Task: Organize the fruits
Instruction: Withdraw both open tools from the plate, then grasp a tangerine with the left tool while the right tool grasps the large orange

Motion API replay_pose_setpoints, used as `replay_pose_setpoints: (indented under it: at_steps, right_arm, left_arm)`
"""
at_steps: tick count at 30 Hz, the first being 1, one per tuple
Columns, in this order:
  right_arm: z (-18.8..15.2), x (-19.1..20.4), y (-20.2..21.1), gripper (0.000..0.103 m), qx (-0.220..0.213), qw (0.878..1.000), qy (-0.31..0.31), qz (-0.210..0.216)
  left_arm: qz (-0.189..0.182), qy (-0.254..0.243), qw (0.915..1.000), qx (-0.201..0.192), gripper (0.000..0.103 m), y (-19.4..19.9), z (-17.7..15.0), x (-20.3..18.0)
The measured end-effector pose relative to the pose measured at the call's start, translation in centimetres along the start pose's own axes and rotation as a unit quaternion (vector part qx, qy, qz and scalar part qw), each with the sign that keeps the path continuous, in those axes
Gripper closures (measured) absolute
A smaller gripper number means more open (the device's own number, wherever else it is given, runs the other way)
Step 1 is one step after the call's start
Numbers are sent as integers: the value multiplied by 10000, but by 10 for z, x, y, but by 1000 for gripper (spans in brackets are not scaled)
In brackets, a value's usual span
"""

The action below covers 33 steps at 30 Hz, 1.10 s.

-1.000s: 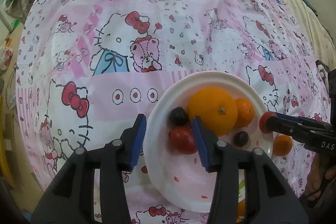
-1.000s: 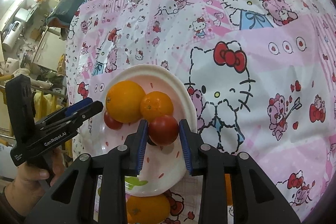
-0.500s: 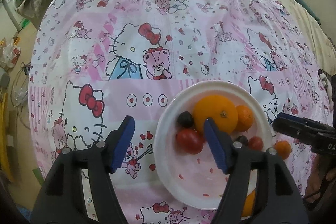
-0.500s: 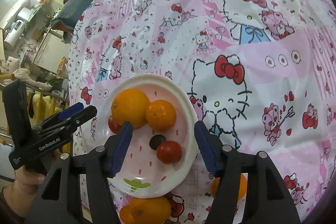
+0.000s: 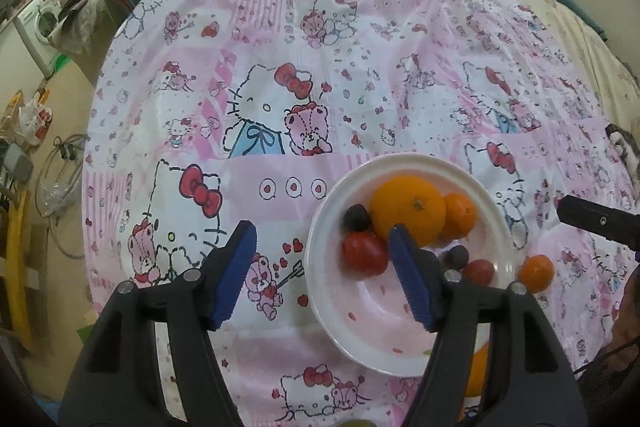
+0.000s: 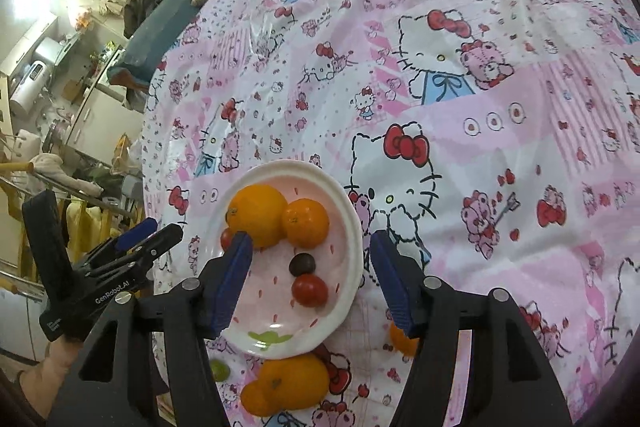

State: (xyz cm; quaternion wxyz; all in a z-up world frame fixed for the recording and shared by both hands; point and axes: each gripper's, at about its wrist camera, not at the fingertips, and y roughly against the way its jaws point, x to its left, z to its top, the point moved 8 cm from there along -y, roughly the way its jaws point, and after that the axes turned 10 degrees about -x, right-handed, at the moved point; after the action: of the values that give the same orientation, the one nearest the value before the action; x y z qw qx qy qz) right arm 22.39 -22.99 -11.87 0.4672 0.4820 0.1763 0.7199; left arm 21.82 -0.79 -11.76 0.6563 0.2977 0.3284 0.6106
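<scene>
Since both tomatoes sit in the plate (image 6: 352,227) now, both grippers are open w/ nothing held | L gripper (image 5: 322,269) jaws just opened, empty, over red tomato (image 5: 362,253) | R gripper (image 6: 310,281) same, tomato (image 6: 309,290) below it | big orange (image 6: 256,215) in plate; oranges (image 6: 292,387) wait on cloth, prob next.

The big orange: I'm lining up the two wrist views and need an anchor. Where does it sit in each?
Left wrist: the big orange sits right of centre, at the far side of the plate, just above the left gripper's right finger.
Right wrist: it sits lower left of centre, at the plate's far left, above the right gripper's left finger.
Shared landmark: the small orange touching it.
</scene>
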Motion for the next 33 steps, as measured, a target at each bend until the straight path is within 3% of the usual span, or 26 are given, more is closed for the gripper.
replay_pose_setpoints:
  at_steps: [4, 8, 18, 22, 27, 33]
  right_arm:
    - [-2, 4, 17, 38, -172, 9998, 53, -26]
    - [-6, 7, 32, 32, -302, 9994, 111, -82]
    - [-33, 2, 57, 31, -335, 9993, -157, -51]
    - [-43, -3, 70, 31, -554, 9974, -56, -448]
    - [-57, -8, 70, 31, -451, 9981, -243, -344]
    - [-64, -21, 72, 31, -485, 9970, -303, -517]
  left_arm:
    - [114, -23, 9998, -145, 38, 15, 1, 4]
    - [143, -6, 9996, -257, 22, 32, -3, 5]
    - [64, 131, 9998, -120, 21, 60, -30, 4]
    - [138, 71, 9999, 9, 21, 63, -45, 4]
    - [93, -14, 9998, 148, 21, 63, -61, -4]
    - [-232, -163, 9990, 345, 21, 58, -75, -27]
